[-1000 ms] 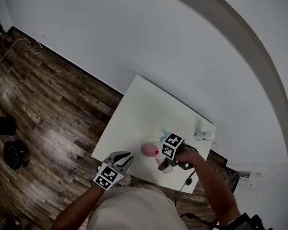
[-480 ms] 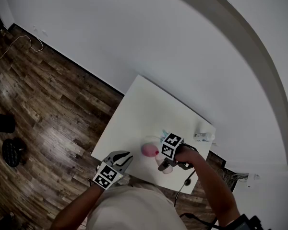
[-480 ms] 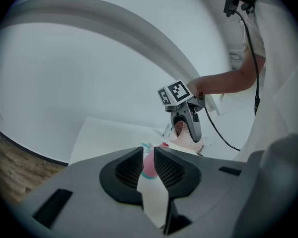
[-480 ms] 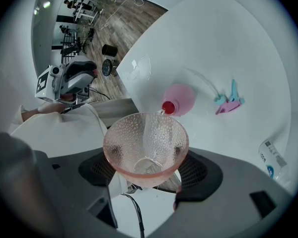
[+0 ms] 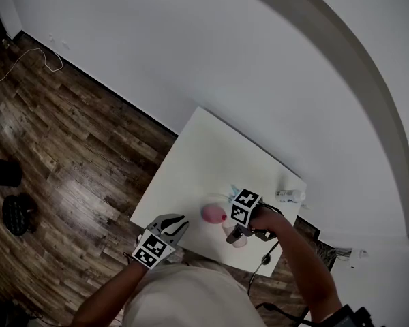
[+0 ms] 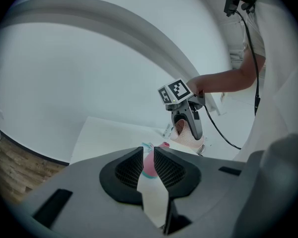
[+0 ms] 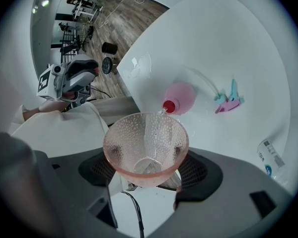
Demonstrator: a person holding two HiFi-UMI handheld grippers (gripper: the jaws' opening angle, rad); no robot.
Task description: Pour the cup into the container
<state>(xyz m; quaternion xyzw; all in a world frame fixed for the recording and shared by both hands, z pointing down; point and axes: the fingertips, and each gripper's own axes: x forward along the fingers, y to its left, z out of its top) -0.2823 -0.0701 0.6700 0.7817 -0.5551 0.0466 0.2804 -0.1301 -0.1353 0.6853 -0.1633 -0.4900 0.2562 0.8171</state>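
A pink, rounded container (image 7: 185, 96) with a red mouth (image 7: 170, 105) lies on the white table (image 5: 194, 152). My right gripper (image 7: 145, 163) is shut on a pink dimpled cup (image 7: 145, 142), tilted with its rim over that mouth, and a thin clear stream runs down the cup's inner wall. From the head view the container (image 5: 211, 214) sits just left of the right gripper (image 5: 233, 234). My left gripper (image 5: 172, 225) hovers at the table's near edge, shut and holding nothing. The left gripper view shows the cup (image 6: 185, 131) held above the container (image 6: 149, 163).
A teal and pink clip-like item (image 7: 228, 101) lies beyond the container. A clear labelled bottle (image 5: 288, 194) lies at the table's far right edge. A cable trails from the right gripper. Dark round objects (image 5: 17, 216) sit on the wood floor to the left.
Almost nothing differs. The right gripper keeps the cup tilted over the container, and the left gripper has drifted slightly toward me.
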